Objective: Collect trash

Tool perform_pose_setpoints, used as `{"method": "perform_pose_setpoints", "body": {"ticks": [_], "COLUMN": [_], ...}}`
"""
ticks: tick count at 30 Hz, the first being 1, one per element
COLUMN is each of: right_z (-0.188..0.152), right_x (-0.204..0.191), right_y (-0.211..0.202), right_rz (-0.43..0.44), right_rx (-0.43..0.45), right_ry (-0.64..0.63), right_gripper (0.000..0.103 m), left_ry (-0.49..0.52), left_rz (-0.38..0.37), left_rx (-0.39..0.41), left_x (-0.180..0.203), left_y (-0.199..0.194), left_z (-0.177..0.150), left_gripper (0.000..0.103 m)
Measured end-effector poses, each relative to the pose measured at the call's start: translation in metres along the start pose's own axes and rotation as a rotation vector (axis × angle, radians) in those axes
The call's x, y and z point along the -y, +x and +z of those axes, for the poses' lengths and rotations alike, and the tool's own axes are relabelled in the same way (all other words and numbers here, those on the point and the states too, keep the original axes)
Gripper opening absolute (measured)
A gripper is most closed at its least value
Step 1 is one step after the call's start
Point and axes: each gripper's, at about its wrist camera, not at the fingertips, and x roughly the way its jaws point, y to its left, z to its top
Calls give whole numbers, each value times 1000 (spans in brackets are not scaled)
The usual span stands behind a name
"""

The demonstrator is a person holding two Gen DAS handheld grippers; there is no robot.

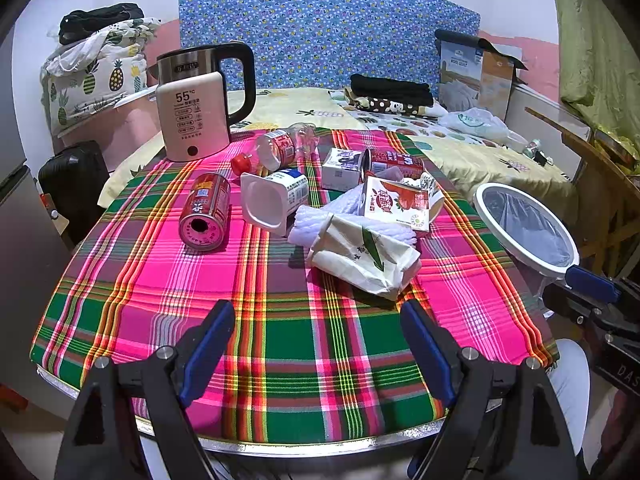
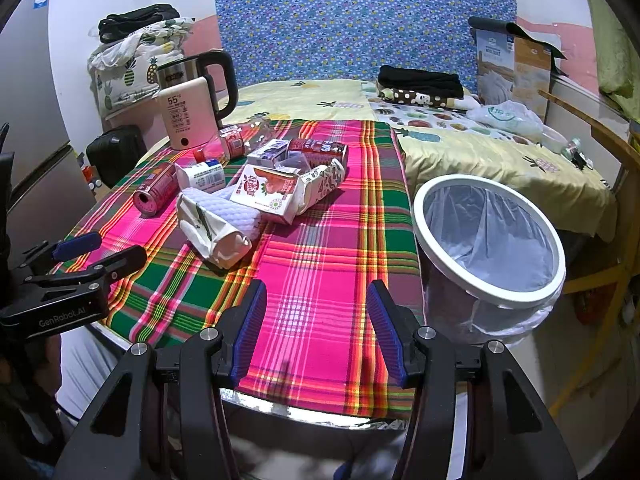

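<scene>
Trash [image 1: 320, 196] lies heaped on the plaid tablecloth [image 1: 280, 360] near the kettle [image 1: 200, 104]; left gripper [image 1: 318, 344] and right gripper [image 2: 316, 328] both hover wide apart, empty, bin [image 2: 490, 240] beside the table.

"55°C" on the kettle [image 1: 194, 120], "GenRobot.AI" on the left tongs [image 2: 100, 250], "WOOL QUILT" on the box [image 1: 460, 76]
</scene>
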Motion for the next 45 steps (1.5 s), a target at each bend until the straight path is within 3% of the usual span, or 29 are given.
{"method": "perform_pose_setpoints", "body": {"ticks": [45], "right_z": [0], "right_x": [-4], "right_y": [0], "right_rz": [23], "right_rx": [2], "right_ry": [5], "right_gripper": [54], "left_ry": [1], "left_rz": [3], "left_rx": [-5], "left_x": [-4], "left_y": [-3], "left_z": [-3], "left_gripper": [86]}}
